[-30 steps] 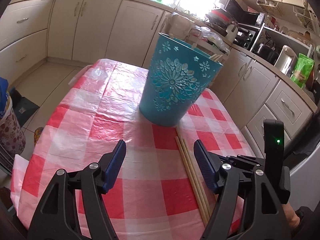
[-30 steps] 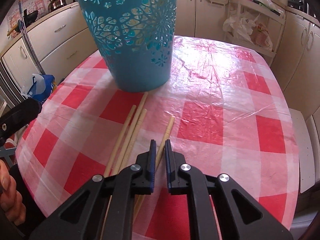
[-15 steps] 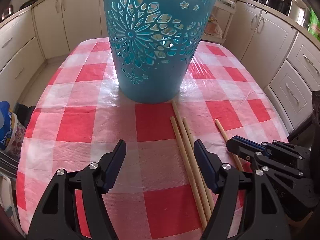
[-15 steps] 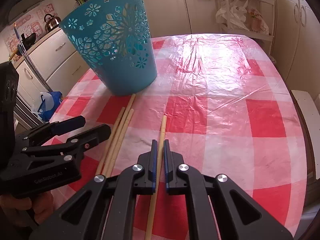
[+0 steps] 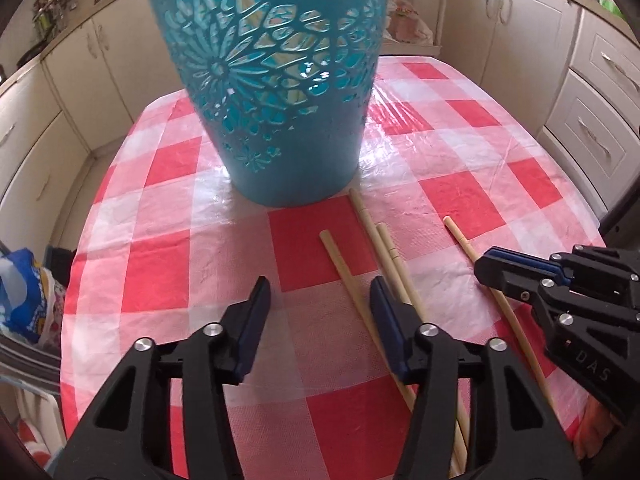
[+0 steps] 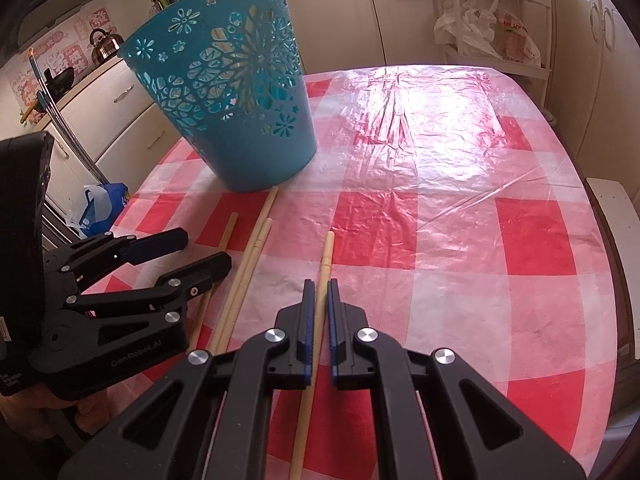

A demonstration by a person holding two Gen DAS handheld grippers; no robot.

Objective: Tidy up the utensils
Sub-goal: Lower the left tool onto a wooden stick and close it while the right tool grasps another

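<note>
A blue cut-out plastic bin [image 5: 280, 120] [image 6: 240, 100] stands upright on the red-checked tablecloth [image 5: 168, 216], with chopsticks showing inside it. Several wooden chopsticks lie in front of it. My right gripper [image 6: 319, 300] [image 5: 486, 266] is shut on one lone chopstick [image 6: 326, 252] [image 5: 460, 236] at the right. My left gripper [image 5: 320, 304] [image 6: 200, 252] hovers over the leftmost chopstick [image 5: 340, 264] [image 6: 229, 230]. Its jaws are closing, and that stick lies just inside the right finger with no pad pressing on it. A pair of chopsticks [image 5: 372, 228] [image 6: 248, 272] lies between the two grippers.
Cream kitchen cabinets [image 5: 592, 128] ring the oval table. A blue bag [image 5: 24, 292] sits on the floor at the left edge. A white rack with plastic bags [image 6: 492, 32] stands behind the table, and a white bench [image 6: 612, 216] is at its right side.
My left gripper has come in closer to the bin and the chopsticks and rolled, and its jaws have narrowed. The right gripper stays shut on its chopstick.
</note>
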